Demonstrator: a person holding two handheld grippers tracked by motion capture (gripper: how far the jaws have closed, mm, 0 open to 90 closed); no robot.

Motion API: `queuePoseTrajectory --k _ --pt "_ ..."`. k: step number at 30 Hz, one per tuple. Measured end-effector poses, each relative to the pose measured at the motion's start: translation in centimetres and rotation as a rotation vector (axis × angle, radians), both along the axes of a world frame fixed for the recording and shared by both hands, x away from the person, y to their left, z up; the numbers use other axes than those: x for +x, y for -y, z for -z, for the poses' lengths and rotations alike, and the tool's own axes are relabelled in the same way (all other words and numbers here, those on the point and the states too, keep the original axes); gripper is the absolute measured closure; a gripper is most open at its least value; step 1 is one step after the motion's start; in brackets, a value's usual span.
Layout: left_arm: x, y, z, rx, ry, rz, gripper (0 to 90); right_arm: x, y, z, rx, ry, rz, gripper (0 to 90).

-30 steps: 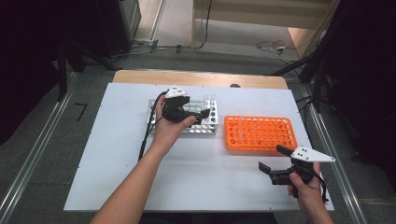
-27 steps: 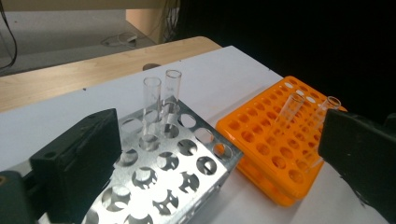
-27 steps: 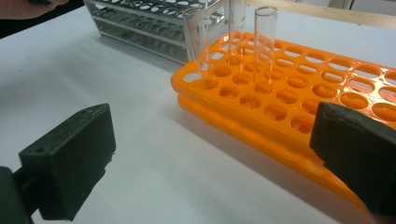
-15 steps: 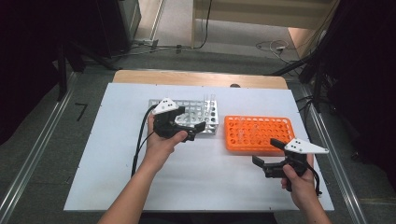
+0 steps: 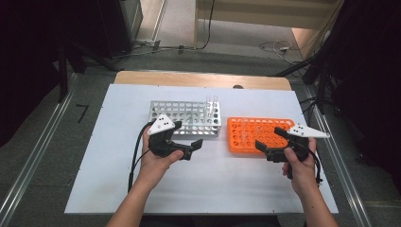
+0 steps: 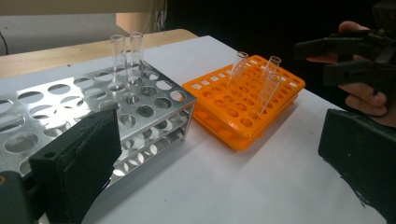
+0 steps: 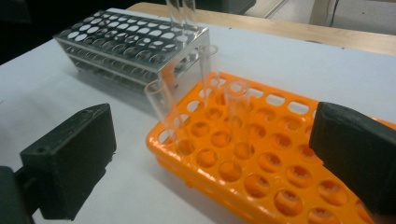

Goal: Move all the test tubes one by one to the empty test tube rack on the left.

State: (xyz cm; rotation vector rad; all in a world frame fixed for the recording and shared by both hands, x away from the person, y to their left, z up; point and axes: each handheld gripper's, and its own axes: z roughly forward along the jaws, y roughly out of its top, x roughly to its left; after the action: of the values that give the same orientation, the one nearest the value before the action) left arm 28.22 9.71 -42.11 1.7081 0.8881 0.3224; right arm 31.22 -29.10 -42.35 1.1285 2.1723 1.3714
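White table [image 5: 94, 156] carries metal rack [image 5: 182, 116] at left, orange rack [image 5: 257, 135] just beside at right; left gripper [image 5: 187, 147] hovers in front of metal rack, jaws wide open, empty; right gripper [image 5: 267, 150] at orange rack's near edge, jaws open, empty; two glass tubes [image 6: 126, 51] upright in metal rack's far corner; three tubes [image 7: 205, 93] lean in orange rack.

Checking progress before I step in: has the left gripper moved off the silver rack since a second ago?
Yes. The left gripper has pulled back toward the person, from over the silver rack to the table in front of it, jaws open and empty.
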Motion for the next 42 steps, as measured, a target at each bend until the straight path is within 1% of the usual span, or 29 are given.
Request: queuePoseTrajectory --k 3,5,6,8,9,10,11,12,14,16,17,19,20,22,26,28,30,34,36,40,42 --pt "-0.1 0.0 0.3 0.006 -0.011 0.004 0.0 0.9 0.0 -0.2 0.011 -0.001 0.023 0.0" --pt "-0.2 0.0 0.4 0.006 -0.015 0.004 0.0 1.5 -0.2 -0.3 0.027 -0.004 0.041 0.0" --pt "-0.2 0.0 0.5 0.005 -0.017 0.004 0.0 1.8 -0.3 -0.3 0.031 -0.007 0.034 0.0" --pt "-0.3 0.0 0.5 0.006 -0.017 0.004 0.0 2.2 -0.6 -0.1 0.01 -0.002 0.027 0.0" --pt "-0.3 0.0 0.5 0.008 -0.016 0.005 0.0 2.4 -0.8 0.0 -0.002 -0.006 0.032 1.7" --pt "-0.3 0.0 0.5 0.005 -0.017 0.007 0.0 2.6 -0.9 0.3 -0.006 -0.006 0.046 4.1" --pt "-0.3 -0.1 0.5 0.005 -0.018 0.009 0.0 2.7 -0.9 0.6 -0.002 -0.012 0.051 4.4" --pt "-0.3 -0.1 0.5 0.005 -0.017 0.006 0.0 2.9 -1.0 0.9 -0.009 -0.018 0.053 5.6" --pt "-0.3 0.0 0.7 0.007 -0.019 0.004 0.0 3.1 -1.1 1.6 -0.028 -0.033 0.078 10.7" --pt "-0.2 0.1 0.9 0.018 -0.018 0.002 0.0 3.3 -1.2 2.3 -0.041 -0.041 0.083 15.1" --pt "-0.2 0.1 1.0 0.019 -0.022 0.008 0.0 3.3 -1.2 2.6 -0.045 -0.04 0.089 19.0" --pt "-0.2 0.3 1.3 0.026 -0.029 0.011 0.0 3.4 -1.2 3.1 -0.04 -0.049 0.095 27.5" --pt "-0.2 0.4 1.4 0.024 -0.033 0.013 0.0 3.4 -1.2 3.3 -0.039 -0.051 0.096 30.4" --pt "-0.1 0.5 1.6 0.03 -0.038 0.018 0.0 3.3 -1.2 3.5 -0.035 -0.037 0.101 38.6" --pt "-0.1 0.5 1.8 0.031 -0.041 0.02 0.0 3.1 -1.1 3.9 -0.028 -0.038 0.101 49.6" --pt "-0.1 0.5 1.8 0.029 -0.042 0.02 0.0 3.0 -1.1 4.0 -0.023 -0.05 0.097 54.5" --pt "-0.1 0.5 1.8 0.025 -0.045 0.022 0.0 3.0 -1.1 4.2 -0.026 -0.049 0.09 58.4" --pt "-0.1 0.5 1.9 0.026 -0.046 0.022 0.0 3.0 -1.6 4.6 -0.049 -0.051 0.07 65.0" --pt "-0.1 0.5 1.9 0.026 -0.048 0.023 0.0 2.9 -1.8 4.7 -0.066 -0.044 0.075 66.2" --pt "-0.1 0.4 1.9 0.021 -0.049 0.024 0.0 2.9 -1.9 5.1 -0.077 -0.04 0.092 68.0" --pt "-0.1 0.4 2.0 0.02 -0.05 0.022 0.0 2.9 -2.0 5.2 -0.079 -0.028 0.097 68.6"
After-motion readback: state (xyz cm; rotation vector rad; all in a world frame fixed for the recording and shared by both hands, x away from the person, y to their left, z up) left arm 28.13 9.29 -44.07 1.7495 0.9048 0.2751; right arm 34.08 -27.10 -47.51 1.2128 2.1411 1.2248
